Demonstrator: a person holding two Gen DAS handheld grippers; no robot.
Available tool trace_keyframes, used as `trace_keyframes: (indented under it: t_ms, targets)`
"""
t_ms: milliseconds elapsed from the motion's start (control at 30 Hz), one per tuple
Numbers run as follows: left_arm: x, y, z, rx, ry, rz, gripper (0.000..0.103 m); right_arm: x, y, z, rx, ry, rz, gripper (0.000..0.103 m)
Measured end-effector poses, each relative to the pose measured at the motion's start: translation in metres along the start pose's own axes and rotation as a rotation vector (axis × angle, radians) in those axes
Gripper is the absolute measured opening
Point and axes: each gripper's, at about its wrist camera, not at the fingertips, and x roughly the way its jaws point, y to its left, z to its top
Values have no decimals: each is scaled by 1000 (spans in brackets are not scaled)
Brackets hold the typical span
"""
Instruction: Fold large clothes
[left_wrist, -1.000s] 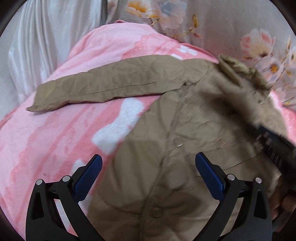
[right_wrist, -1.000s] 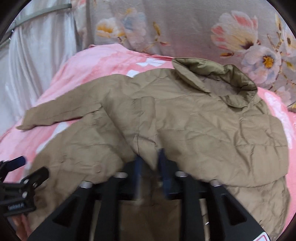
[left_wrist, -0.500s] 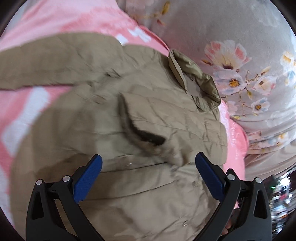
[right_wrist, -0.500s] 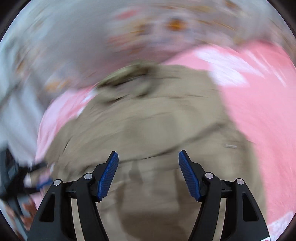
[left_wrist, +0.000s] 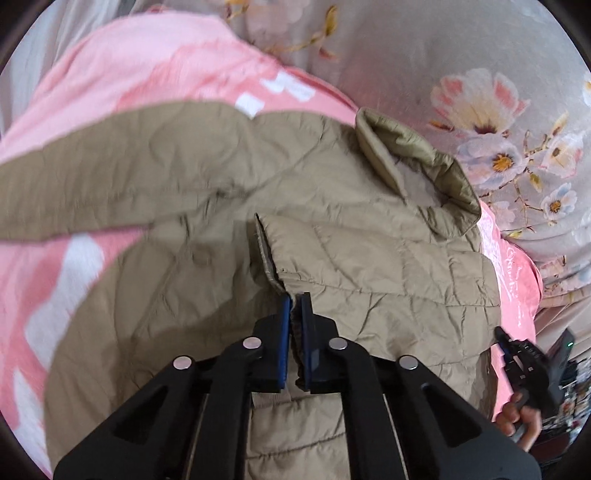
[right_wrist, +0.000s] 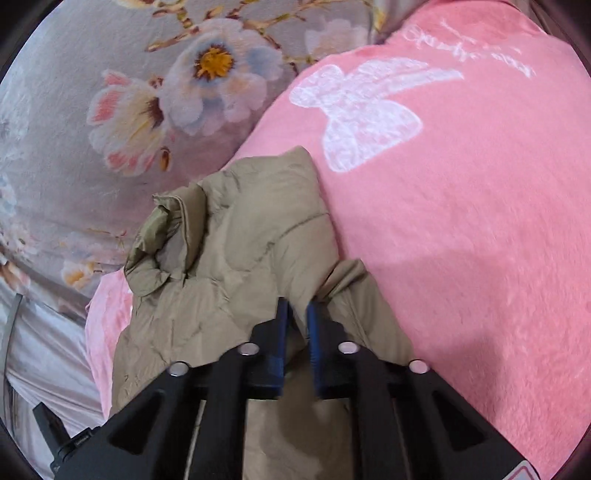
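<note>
A khaki quilted jacket (left_wrist: 369, 266) lies spread on a pink blanket (left_wrist: 147, 74), collar (left_wrist: 417, 166) at the far side, one sleeve stretched out to the left. The other sleeve lies folded across the body. My left gripper (left_wrist: 294, 306) is closing, its blue pads pinching the end of that folded sleeve. In the right wrist view the jacket (right_wrist: 240, 258) bunches up at its right side, and my right gripper (right_wrist: 297, 314) is closing with a fold of it between the pads. A hand holds the right gripper (left_wrist: 528, 365) at the jacket's right edge.
A grey floral sheet (left_wrist: 480, 110) rises behind the blanket. In the right wrist view the pink blanket (right_wrist: 461, 221) with a white bow print stretches right of the jacket. Pale cloth (right_wrist: 37, 350) hangs at the lower left.
Both grippers stood open half a second ago and now close on jacket fabric. The left moved in on the folded sleeve; the right swung to the jacket's right side.
</note>
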Motion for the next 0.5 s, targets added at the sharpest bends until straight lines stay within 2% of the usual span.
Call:
trace_keyframes:
  t_ms: [100, 167, 233, 333, 433, 500]
  targets:
    - [4, -3, 2, 50, -26, 59, 4, -15, 21, 0, -127, -77, -55, 5]
    - [20, -4, -2, 72, -4, 101, 4, -4, 22, -4, -147, -51, -136, 5]
    - [37, 2, -11, 75, 25, 106, 4, 12, 16, -11, -144, -20, -222, 4]
    - [46, 1, -19, 105, -4, 114, 4, 28, 16, -29, -188, -21, -335, 4]
    - [49, -8, -25, 168, -30, 167, 4, 38, 28, -38, -264, -45, -444, 4]
    - [50, -14, -29, 203, -46, 203, 4, 42, 30, -42, -294, -45, -480, 4]
